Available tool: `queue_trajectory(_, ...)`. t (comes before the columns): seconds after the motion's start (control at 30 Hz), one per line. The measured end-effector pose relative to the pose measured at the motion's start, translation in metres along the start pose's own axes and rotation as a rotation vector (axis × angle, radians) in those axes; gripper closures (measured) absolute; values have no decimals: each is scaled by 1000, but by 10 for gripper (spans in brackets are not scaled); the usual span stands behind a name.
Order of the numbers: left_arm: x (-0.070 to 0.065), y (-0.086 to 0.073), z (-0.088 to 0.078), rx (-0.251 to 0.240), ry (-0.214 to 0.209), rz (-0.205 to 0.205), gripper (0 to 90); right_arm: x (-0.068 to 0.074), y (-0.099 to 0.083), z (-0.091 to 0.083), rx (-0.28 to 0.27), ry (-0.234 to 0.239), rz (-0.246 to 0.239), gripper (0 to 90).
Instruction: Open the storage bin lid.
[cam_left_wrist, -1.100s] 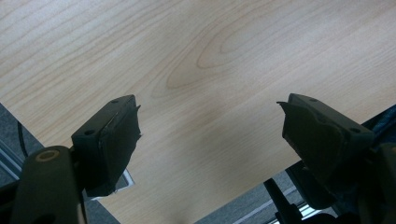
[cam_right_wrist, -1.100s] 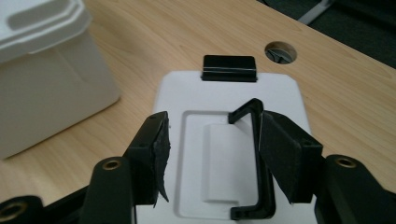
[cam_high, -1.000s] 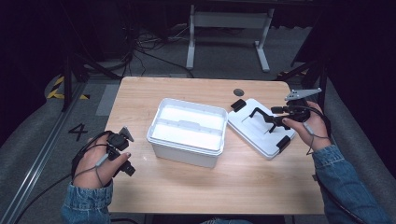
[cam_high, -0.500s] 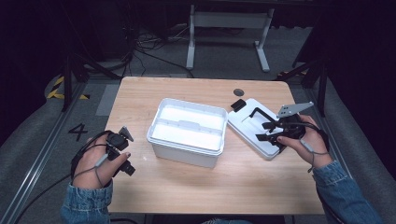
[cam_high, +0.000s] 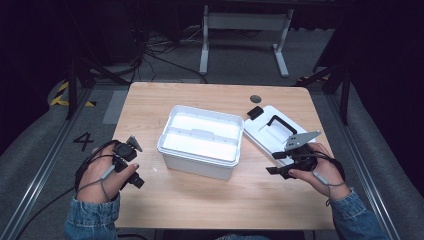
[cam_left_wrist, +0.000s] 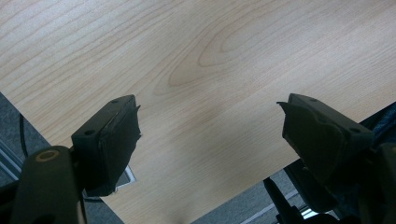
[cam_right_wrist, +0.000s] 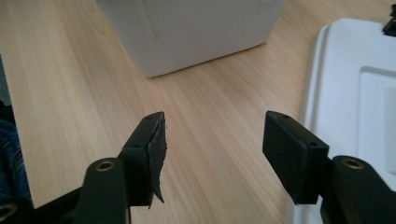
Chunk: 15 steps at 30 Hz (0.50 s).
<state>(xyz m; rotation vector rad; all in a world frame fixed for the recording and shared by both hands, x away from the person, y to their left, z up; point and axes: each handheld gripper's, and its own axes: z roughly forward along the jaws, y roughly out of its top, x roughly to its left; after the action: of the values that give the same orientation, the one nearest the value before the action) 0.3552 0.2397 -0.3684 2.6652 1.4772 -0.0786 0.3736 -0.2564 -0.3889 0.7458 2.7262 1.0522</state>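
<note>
One white box (cam_high: 200, 142), one white lid (cam_high: 272, 131) with a black handle, two grippers on one wooden table (cam_high: 200, 200). The lid lies flat just right of the box, its long axis running from far-left to near-right. The right gripper (cam_high: 276, 162), jaws just opened and empty, sits by the lid's near edge. The left gripper (cam_high: 131, 169) rests jaws apart, empty
</note>
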Motion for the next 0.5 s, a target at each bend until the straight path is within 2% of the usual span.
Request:
queue_trajectory(0.27,0,-1,0,1,0,-11,197,10,-11,17,25,37,7,403)
queue_trajectory(0.33,0,-1,0,-2,-6,-7,197,11,-14,23,55,44,6,402)
queue_trajectory(0.5,0,-2,-1,-3,-6,-8,196,14,-17,34,90,54,6,396)
